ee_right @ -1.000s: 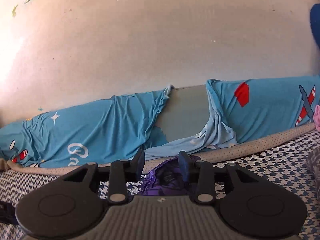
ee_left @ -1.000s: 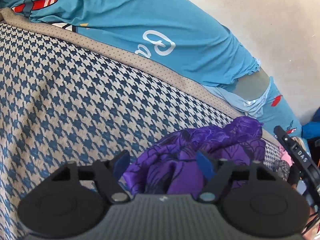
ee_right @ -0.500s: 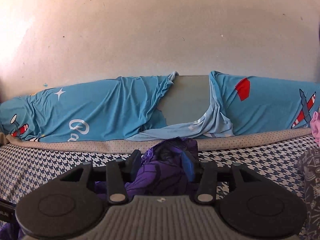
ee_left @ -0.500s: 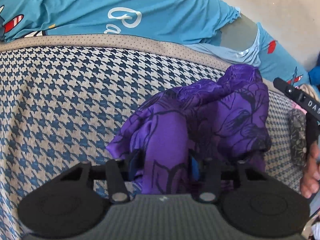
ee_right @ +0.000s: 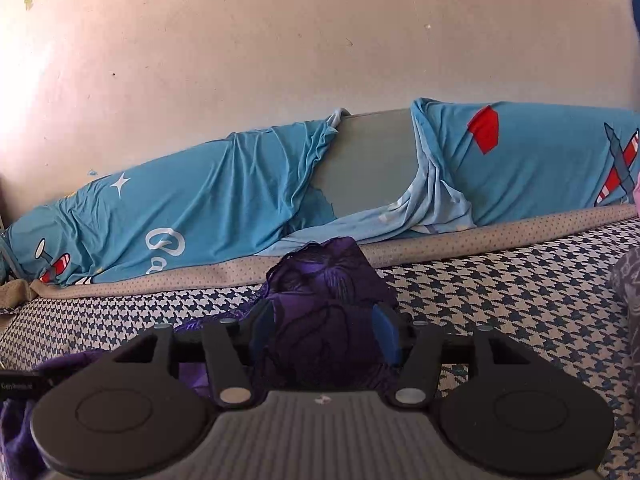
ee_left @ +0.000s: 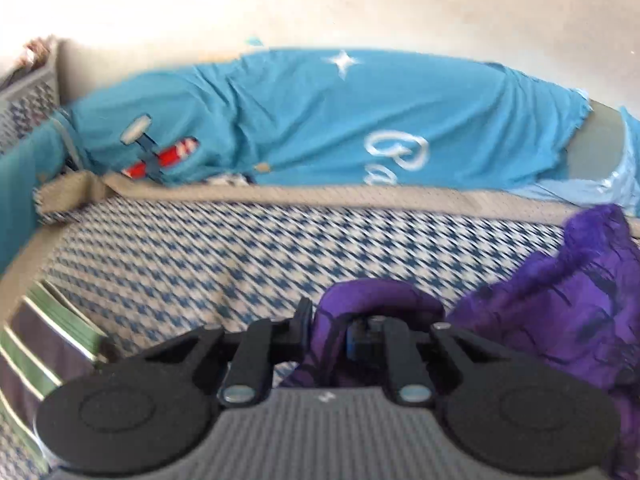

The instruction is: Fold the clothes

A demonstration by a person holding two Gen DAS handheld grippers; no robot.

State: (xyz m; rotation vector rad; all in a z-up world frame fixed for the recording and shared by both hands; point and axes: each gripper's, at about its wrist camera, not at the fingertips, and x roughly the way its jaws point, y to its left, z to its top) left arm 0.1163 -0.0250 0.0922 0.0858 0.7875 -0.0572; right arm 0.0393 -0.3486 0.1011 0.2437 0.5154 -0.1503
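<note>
A shiny purple garment (ee_left: 560, 312) with dark line print lies bunched on the houndstooth bed cover (ee_left: 200, 264). My left gripper (ee_left: 330, 326) is shut on a fold of it, and the cloth loops over the narrow gap and trails off to the right. In the right wrist view the purple garment (ee_right: 320, 280) stands in a heap between the fingers of my right gripper (ee_right: 324, 334). Those jaws stand wide apart, with the blue pads (ee_right: 386, 334) just at the cloth's sides. A bit of the left gripper's body (ee_right: 16, 386) shows at the lower left.
A long bolster in a blue aeroplane-print cover (ee_right: 208, 208) runs along the wall (ee_right: 320, 40) behind the bed. A dark patterned garment (ee_right: 628, 288) lies at the right edge. A striped folded item (ee_left: 36, 344) and a woven basket (ee_left: 24, 92) sit at the left.
My left gripper went from open to shut on the purple garment and swung left with it. The right gripper's jaws have widened around the cloth.
</note>
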